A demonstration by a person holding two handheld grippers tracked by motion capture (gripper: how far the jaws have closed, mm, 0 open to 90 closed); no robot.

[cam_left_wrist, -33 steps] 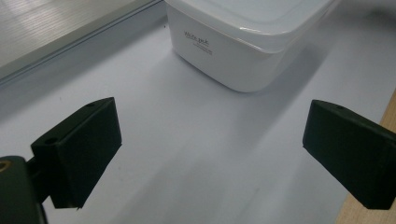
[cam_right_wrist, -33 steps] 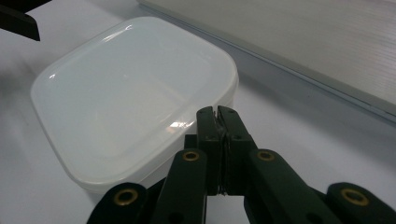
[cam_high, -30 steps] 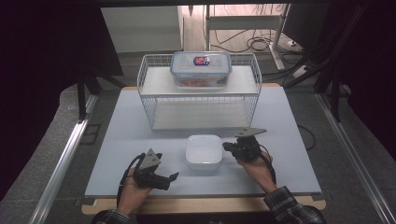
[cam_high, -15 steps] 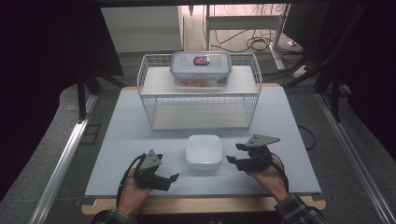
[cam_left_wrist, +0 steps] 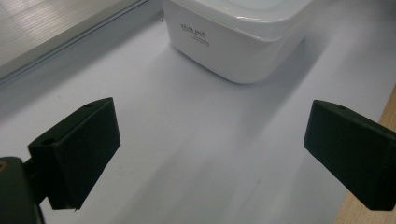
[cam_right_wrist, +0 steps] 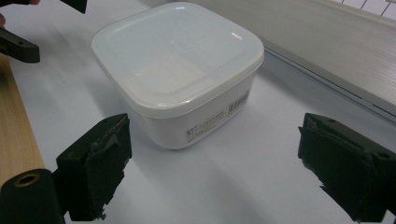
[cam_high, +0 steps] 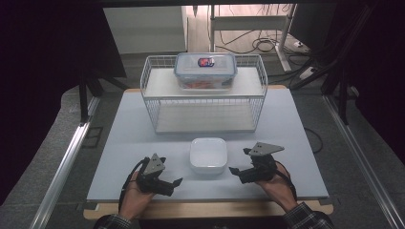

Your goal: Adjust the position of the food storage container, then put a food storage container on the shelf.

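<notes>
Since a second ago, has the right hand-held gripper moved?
Yes. The right hand-held gripper has drawn rightward, off the white container, which stayed put. Its jaws have just been opening, with nothing between them.

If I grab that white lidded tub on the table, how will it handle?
The white tub looks like stiff, thin plastic, probably light. Its glossy rounded walls may slip between pads. Squat and flat-bottomed, it should slide rather than tip when pushed. The lid might flex or pop if squeezed hard.

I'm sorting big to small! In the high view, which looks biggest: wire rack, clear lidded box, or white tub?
1. wire rack
2. clear lidded box
3. white tub, though it sits nearer the camera.
</notes>
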